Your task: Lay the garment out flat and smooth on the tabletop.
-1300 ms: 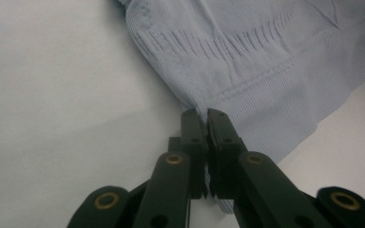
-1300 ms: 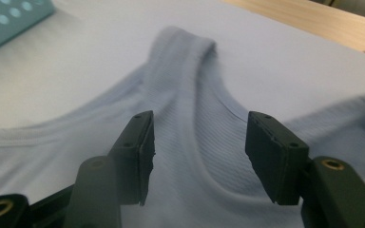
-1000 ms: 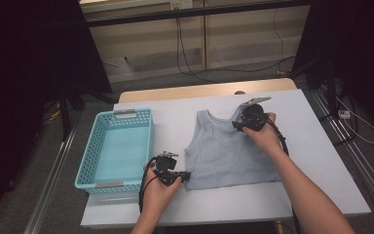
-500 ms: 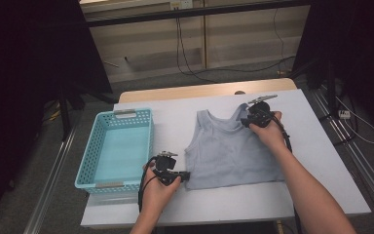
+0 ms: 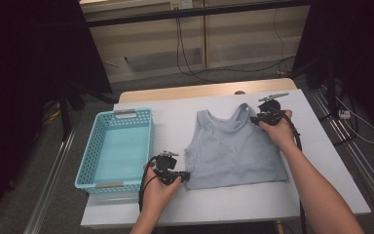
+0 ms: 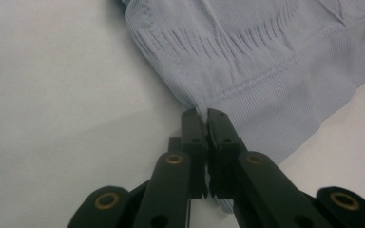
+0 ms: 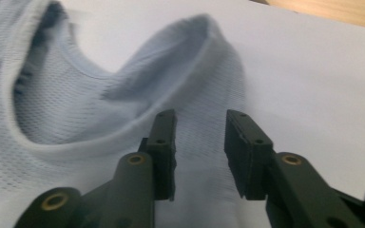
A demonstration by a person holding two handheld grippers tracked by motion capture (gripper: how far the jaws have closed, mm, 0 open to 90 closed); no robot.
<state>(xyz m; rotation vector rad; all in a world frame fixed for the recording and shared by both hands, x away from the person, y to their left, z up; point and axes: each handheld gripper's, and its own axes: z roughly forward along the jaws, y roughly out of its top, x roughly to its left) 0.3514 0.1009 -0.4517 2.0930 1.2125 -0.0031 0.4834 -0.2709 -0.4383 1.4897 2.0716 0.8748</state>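
At the lower centre of the high view the left gripper (image 5: 184, 174) is clamped tight on the near left hem corner of the pale blue tank top (image 5: 233, 151); in the left gripper view its jaws meet at centre frame with a pinch of ribbed hem between them. The tank top lies flat on the white table (image 5: 175, 122), right of centre, straps pointing to the far edge. At left of centre stands the light blue basket (image 5: 93, 146), well apart from the garment. Farther up, right of centre, the right gripper (image 5: 254, 120) sits over the right shoulder strap; its jaws have just been closing and stand narrowly parted, the strap between them, pads not pressing it.
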